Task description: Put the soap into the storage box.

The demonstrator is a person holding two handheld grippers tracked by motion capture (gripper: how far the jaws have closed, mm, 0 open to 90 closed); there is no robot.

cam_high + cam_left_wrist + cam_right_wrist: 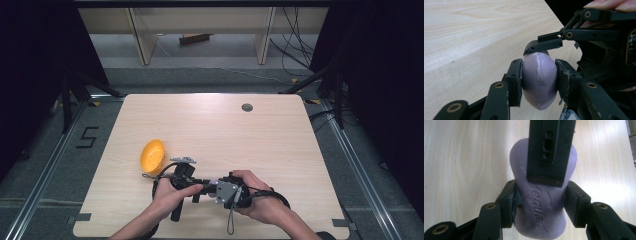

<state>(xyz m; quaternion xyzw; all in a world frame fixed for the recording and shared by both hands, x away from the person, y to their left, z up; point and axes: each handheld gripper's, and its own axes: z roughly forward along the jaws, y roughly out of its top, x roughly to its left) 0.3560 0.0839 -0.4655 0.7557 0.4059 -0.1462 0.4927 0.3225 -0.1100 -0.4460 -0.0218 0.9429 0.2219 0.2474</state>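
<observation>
A purple soap bar (539, 75) with embossed lettering is held just above the wooden table (225, 130), near its front edge. My left gripper (538, 81) is shut on the bar, its pads pressing both flanks. My right gripper (539, 203) is shut on the same bar (541, 220) from the opposite end and across the other way. In the left gripper view one right-gripper finger (544, 46) lies on top of the bar. In the high view the left gripper (200, 186) and right gripper (210, 185) meet tip to tip, each in one of the person's hands.
A yellow oval dish (152, 156) lies on the table, just left of and beyond the left gripper. A small grey grommet (247, 107) sits near the far edge. Cables trail from both grippers toward the table's front edge.
</observation>
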